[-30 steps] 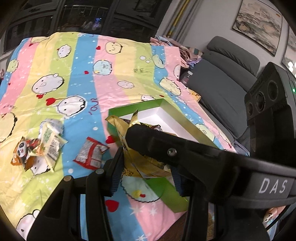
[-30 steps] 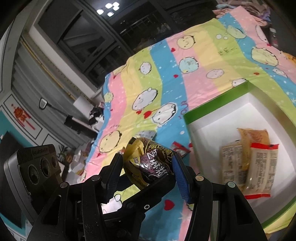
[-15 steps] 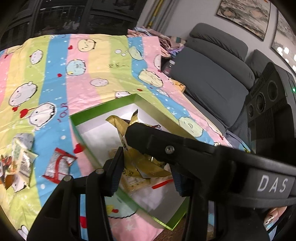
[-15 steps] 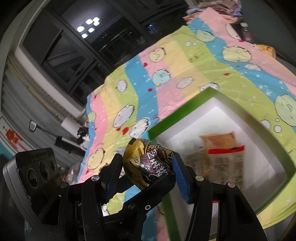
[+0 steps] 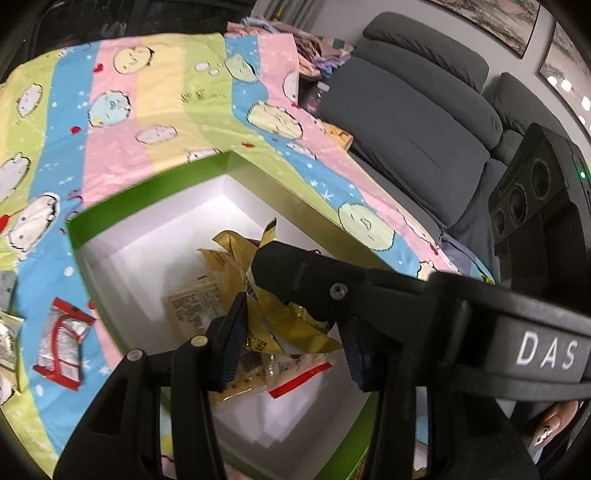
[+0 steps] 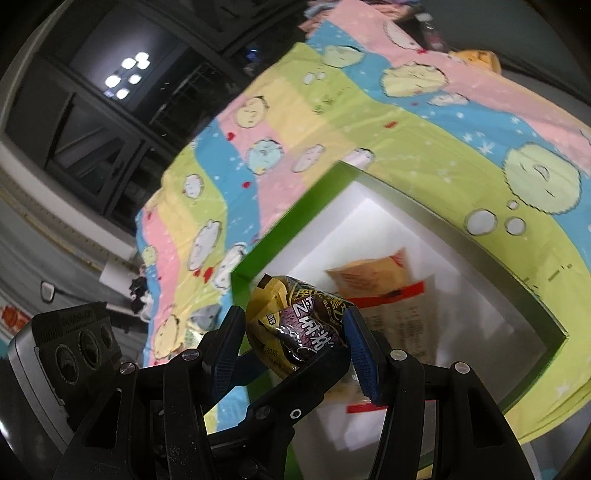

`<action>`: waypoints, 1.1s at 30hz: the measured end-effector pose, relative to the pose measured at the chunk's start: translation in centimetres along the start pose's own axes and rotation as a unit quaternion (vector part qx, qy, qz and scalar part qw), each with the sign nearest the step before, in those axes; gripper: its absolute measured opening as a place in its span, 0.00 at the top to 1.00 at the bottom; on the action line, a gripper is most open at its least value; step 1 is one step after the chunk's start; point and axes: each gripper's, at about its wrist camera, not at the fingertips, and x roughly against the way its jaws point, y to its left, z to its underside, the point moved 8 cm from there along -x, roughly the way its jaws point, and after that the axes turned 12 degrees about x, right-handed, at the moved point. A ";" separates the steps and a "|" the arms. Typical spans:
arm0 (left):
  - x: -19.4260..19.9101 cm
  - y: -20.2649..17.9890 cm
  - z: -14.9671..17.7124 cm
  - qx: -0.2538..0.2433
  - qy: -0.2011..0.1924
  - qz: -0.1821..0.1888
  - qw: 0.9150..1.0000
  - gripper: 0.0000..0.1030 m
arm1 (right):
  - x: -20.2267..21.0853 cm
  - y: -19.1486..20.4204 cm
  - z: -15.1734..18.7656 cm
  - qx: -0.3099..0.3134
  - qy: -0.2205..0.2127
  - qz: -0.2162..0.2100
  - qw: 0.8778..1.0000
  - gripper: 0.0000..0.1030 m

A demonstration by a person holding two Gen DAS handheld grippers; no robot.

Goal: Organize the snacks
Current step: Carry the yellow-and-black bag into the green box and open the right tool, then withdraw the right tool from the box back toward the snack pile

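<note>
Snack packets are being pinched: left gripper (image 5: 291, 341) squeezing a yellow packet (image 5: 273, 314), right gripper (image 6: 295, 338) gripping a purple packet (image 6: 299, 328), over the box (image 5: 147, 192).

A bed covered by a striped sheet (image 5: 155, 110) in pink, yellow, green and blue, printed with round cartoon animals, fills most of the room. Just beside it stands a dark grey sofa (image 5: 413, 110) with thick cushions. Framed pictures (image 5: 491, 22) hang on the pale wall above the sofa. A heap of crumpled clothes (image 5: 317, 55) lies at the far end of the bed. Behind the bed, large dark-framed windows (image 6: 96, 122) show black glass that reflects a cluster of ceiling lights (image 6: 127, 74).
</note>
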 end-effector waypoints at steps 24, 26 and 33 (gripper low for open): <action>1.3 0.6 0.6 0.009 -0.003 -0.018 1.000 0.35 | 0.7 -2.2 -0.2 -0.032 -0.019 0.045 0.998 0.30; 2.6 1.3 0.5 0.014 -0.018 -0.030 0.999 0.33 | 1.3 -1.6 -0.5 -0.022 -0.035 0.047 0.998 0.25; 8.8 5.2 0.4 0.056 -0.070 -0.043 0.995 0.22 | 1.6 2.0 -0.7 0.026 -0.044 0.047 0.998 0.23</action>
